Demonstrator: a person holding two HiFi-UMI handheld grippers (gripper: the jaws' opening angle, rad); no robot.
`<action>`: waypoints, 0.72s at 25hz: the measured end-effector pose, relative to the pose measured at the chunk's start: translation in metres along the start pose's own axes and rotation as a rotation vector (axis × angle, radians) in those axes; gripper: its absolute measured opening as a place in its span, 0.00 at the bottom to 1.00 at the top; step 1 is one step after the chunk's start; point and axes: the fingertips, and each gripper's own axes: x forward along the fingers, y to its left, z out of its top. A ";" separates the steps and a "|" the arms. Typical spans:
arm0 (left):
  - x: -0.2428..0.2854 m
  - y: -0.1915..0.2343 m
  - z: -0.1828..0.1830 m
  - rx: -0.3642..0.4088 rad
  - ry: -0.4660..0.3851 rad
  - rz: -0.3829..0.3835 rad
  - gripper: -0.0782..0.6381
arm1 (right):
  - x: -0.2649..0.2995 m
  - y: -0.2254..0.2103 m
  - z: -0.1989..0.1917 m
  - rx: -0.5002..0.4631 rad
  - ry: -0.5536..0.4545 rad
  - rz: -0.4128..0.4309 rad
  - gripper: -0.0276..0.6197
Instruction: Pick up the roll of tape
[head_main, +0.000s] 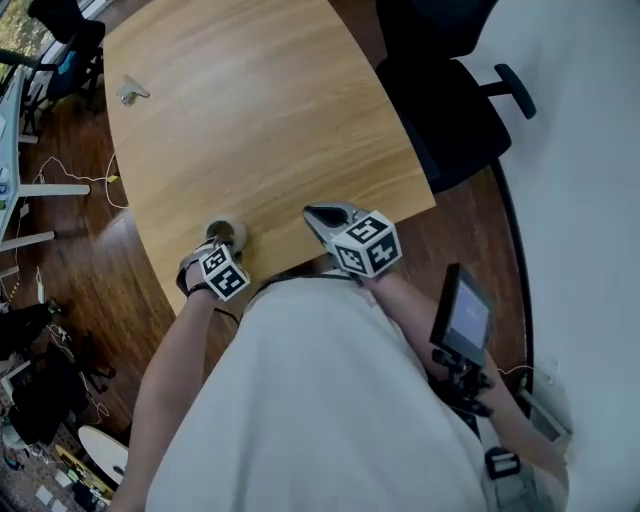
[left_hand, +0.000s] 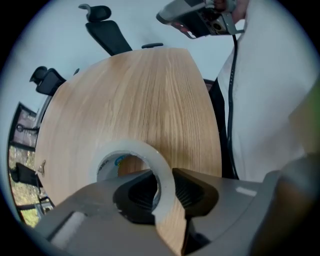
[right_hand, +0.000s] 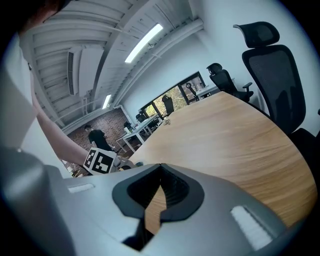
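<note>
The roll of tape (head_main: 226, 231), clear with a white core, lies on the wooden table (head_main: 260, 110) close to its near curved edge. My left gripper (head_main: 224, 243) points straight down onto it. In the left gripper view the roll's wall (left_hand: 159, 165) runs between the two jaws, one jaw inside the ring and one outside, and my left gripper (left_hand: 165, 184) is shut on that wall. My right gripper (head_main: 320, 213) hovers over the table just right of the roll, its jaws shut with nothing between them; its own view shows only wood past my right gripper (right_hand: 160, 166).
A small metal object (head_main: 130, 92) lies at the table's far left. A black office chair (head_main: 450, 110) stands at the table's right side. A dark screen on a stand (head_main: 463, 316) is by the person's right. Cables lie on the floor at the left.
</note>
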 end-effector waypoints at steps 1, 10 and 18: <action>-0.002 -0.001 0.004 -0.024 -0.025 -0.005 0.25 | -0.002 -0.002 0.000 0.000 -0.002 -0.004 0.05; -0.047 0.000 0.044 -0.319 -0.337 0.005 0.25 | 0.000 0.006 0.002 -0.030 0.024 0.018 0.05; -0.112 0.009 0.056 -0.644 -0.736 -0.006 0.25 | 0.012 0.028 0.011 -0.079 0.063 0.070 0.05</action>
